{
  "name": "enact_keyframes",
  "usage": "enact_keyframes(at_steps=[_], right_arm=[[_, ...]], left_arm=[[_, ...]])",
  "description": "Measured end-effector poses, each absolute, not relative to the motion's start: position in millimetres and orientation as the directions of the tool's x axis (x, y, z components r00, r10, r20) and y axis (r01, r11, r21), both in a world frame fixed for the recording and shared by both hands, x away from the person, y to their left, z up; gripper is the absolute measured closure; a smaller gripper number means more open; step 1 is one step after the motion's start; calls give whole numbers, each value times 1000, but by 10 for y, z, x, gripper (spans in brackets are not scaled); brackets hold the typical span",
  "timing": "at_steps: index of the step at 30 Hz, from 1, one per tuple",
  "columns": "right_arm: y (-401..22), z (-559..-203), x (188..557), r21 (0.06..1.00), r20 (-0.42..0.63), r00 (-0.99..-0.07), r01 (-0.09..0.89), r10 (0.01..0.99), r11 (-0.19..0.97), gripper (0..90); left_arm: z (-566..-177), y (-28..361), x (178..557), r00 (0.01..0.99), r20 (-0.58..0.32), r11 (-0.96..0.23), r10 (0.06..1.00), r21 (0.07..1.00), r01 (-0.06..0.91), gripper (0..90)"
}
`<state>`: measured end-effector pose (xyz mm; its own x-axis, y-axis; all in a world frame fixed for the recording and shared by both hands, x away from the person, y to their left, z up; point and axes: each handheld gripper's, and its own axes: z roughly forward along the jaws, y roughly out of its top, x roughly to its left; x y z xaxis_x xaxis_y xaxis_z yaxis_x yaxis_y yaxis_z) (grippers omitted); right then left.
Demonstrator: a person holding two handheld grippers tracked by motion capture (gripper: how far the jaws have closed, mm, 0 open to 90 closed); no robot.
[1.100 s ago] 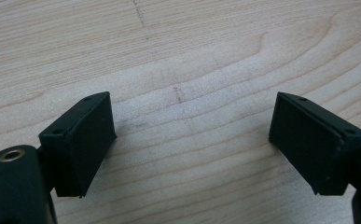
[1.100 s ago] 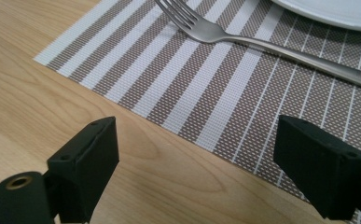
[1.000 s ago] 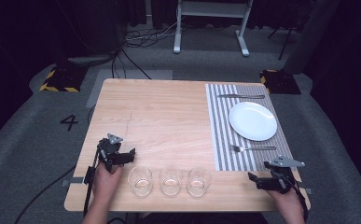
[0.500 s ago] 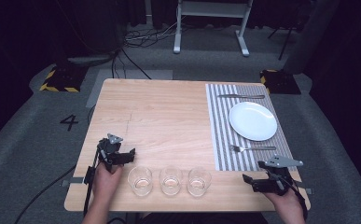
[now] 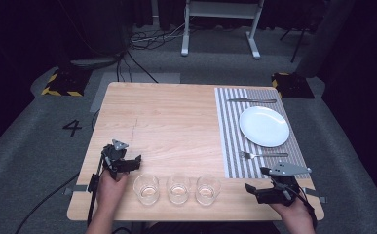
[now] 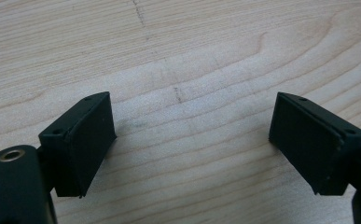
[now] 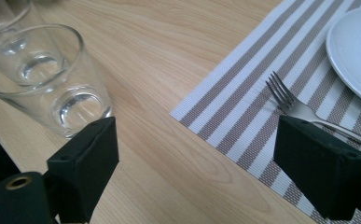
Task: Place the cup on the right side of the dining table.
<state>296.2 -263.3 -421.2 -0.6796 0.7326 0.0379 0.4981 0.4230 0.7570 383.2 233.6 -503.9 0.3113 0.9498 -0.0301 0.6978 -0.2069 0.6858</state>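
While both claws gape empty, right claw [image 5: 254,189] near glass [image 5: 208,188]; fork [image 5: 264,155], placemat [image 5: 230,146] beside.

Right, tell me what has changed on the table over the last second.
The right hand-held gripper has slid left along the near edge of the table, toward the rightmost glass, jaws open and empty. Nothing was taken hold of or let go. The left hand-held gripper, the three glasses, the plate, the fork, the knife and the striped placemat stayed as they were.
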Motion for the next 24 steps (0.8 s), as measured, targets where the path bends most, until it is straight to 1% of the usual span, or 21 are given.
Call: enact_keyframes(at_steps=[15,19,24], right_arm=[[-2294,-4123,2918,756,32,-746,453,665,472,143],[-2208,-4116,2911,764,42,-760,443,648,470,140],[-2092,-4122,2913,764,52,-779,434,625,477,111]], left_arm=[[-5040,2336,3832,311,-31,-207,950,686,698,145],[-5040,2335,3834,311,-31,-206,950,686,698,145],[-5040,2336,3837,313,-31,-207,949,686,697,145]])
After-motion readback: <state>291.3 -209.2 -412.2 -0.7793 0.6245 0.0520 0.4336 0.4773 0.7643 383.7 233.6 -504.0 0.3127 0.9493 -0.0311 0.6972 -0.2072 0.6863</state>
